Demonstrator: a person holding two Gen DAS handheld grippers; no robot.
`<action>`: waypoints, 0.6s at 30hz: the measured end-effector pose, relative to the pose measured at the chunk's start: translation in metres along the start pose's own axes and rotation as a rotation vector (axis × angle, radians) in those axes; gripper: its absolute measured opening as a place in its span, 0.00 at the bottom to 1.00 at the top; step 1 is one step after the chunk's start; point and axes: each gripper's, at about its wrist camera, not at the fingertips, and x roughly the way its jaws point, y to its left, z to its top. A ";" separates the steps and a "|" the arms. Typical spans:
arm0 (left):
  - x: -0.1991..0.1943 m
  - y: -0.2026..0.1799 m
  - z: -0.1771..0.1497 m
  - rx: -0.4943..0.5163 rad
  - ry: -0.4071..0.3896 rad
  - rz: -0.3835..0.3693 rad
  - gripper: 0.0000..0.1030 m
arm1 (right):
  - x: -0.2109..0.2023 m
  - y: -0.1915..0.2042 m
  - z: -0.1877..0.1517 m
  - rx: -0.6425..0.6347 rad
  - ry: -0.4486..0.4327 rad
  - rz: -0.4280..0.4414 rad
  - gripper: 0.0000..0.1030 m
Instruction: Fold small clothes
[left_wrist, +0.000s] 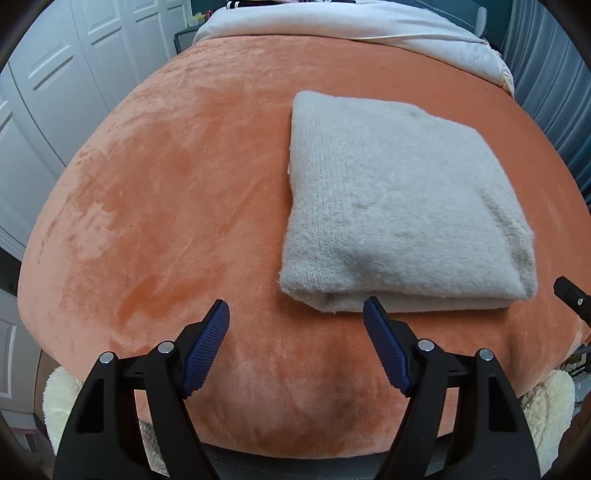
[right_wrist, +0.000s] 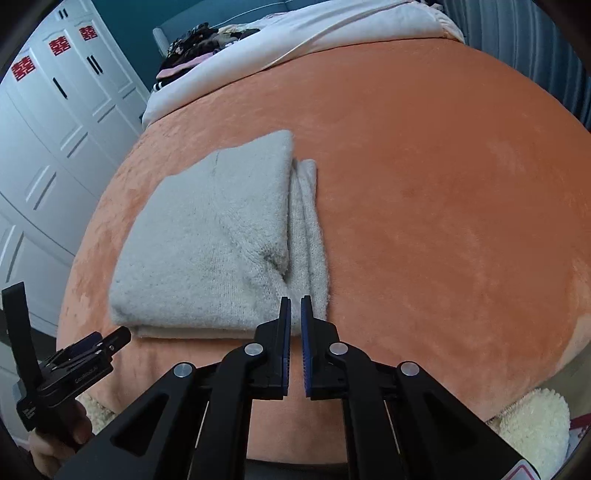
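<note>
Left gripper spread wide, empty, hovering over orange plush blanket just short of folded bundle's near-left corner. Grey knit sweater lies folded, rectangular, mid-bed. Likely soft, thick, light, floppy; layers may slide apart. Best pinch all layers at near folded edge. Right gripper nearly closed, narrow gap, holding nothing, at near-right corner.

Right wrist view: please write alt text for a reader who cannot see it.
A folded grey sweater lies on an orange blanket, with the right gripper at its near right corner, jaws almost closed with only a thin gap. The left gripper shows at the lower left, and white wardrobe doors stand behind.
</note>
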 end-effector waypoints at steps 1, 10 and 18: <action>-0.005 -0.003 -0.002 0.005 -0.010 0.002 0.71 | -0.003 -0.001 -0.002 0.000 -0.009 -0.009 0.08; -0.035 -0.020 -0.018 0.049 -0.061 -0.005 0.71 | -0.023 0.018 -0.044 -0.066 -0.061 -0.052 0.12; -0.046 -0.030 -0.034 0.072 -0.084 -0.007 0.71 | -0.032 0.023 -0.060 -0.092 -0.077 -0.048 0.13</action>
